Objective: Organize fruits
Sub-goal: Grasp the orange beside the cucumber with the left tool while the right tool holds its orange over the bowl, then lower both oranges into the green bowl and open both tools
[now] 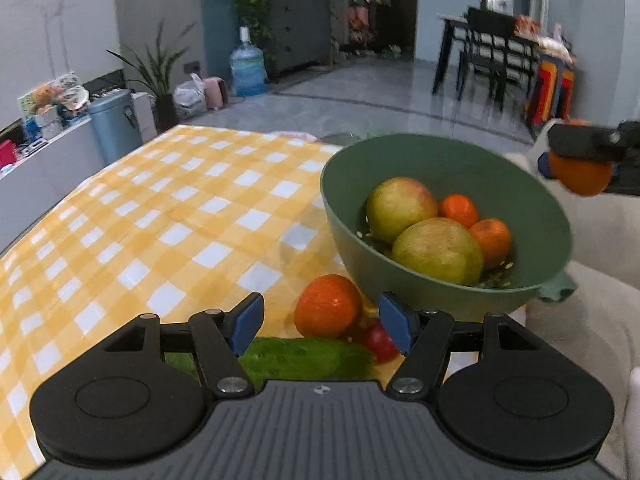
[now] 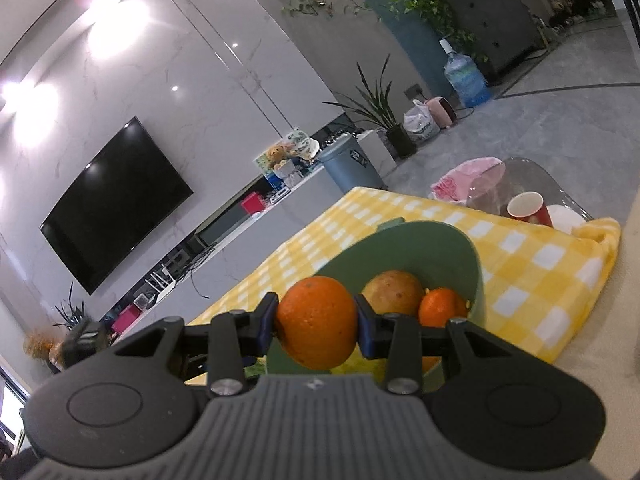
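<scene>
A green bowl (image 1: 420, 160) on the yellow checked cloth (image 1: 160, 220) holds two yellow-green apples (image 1: 400, 208) and two small oranges (image 1: 460, 210). In front of it lie a loose orange (image 1: 328, 306), a small red fruit (image 1: 380, 342) and a cucumber (image 1: 300, 356). My left gripper (image 1: 322, 326) hangs open above these, the loose orange showing between its blue pads. My right gripper (image 2: 316, 326) is shut on an orange (image 2: 316, 322), held at the near side of the bowl (image 2: 452, 240). In the left wrist view this right gripper (image 1: 580, 166) and its orange (image 1: 580, 178) show past the bowl's right rim.
A red paper cup (image 2: 528, 208), a white dish (image 2: 566, 216) and a pink bag (image 2: 464, 182) sit on a glass table (image 2: 532, 172) beyond the cloth. A pale cushion (image 1: 580, 320) lies right of the bowl. A blue bin (image 1: 114, 124) stands past the table's far edge.
</scene>
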Motion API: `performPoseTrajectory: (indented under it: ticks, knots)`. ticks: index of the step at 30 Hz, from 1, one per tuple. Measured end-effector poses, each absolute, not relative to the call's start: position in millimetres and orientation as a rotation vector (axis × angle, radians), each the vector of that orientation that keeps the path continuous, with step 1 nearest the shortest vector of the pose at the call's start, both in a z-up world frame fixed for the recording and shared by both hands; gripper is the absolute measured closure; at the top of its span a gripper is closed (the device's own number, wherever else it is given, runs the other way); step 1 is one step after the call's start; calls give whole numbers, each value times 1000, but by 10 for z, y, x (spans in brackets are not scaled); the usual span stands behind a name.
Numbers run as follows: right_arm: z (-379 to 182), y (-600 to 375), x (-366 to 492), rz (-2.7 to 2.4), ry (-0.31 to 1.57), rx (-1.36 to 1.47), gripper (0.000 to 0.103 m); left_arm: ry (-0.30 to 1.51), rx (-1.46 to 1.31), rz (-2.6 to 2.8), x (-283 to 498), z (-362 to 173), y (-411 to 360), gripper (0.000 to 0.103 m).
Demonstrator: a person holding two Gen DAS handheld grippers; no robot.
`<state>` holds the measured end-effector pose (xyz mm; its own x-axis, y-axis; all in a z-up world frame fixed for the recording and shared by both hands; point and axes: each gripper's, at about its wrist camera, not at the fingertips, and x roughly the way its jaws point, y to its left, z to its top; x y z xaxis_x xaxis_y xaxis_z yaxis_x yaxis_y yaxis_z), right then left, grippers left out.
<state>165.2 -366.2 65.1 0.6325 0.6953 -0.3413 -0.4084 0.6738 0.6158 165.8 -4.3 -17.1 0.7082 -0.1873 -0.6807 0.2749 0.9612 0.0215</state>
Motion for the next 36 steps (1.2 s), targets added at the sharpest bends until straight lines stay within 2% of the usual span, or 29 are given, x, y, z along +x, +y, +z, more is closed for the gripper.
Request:
performPoseTrajectory:
  ticks: [9,12,13,14,15,20,25,34,36]
  knots:
    - [672,-3608,1643,666,571,527,66,874,114,-273,2037,-298,-12,24]
    - [679,-3552,1654,658,581,520,66,879,105,-285,2066,-314,23,26]
    - [678,-3535,1653,661,584,516,66,881,88,-293,2063,-312,37,30]
    - [676,-3518,1650,662,584,509,66,880,64,-304,2056,-306,49,44]
    - [672,-3503,1647,660,585,504,66,875,33,-321,2041,-303,64,53]
    - [660,-3487,1680,651,594,489,66,832,33,-279,1986,-319,32,54]
    - [685,-3474,1696,633,601,494,66,835,-88,-245,1978,-241,154,55]
    - [657,-3515,1710,590,676,502,66,717,-189,-248,1736,312,221,55]
    - [643,-3583,1713,597,679,507,65,759,-220,-280,1783,417,163,55]
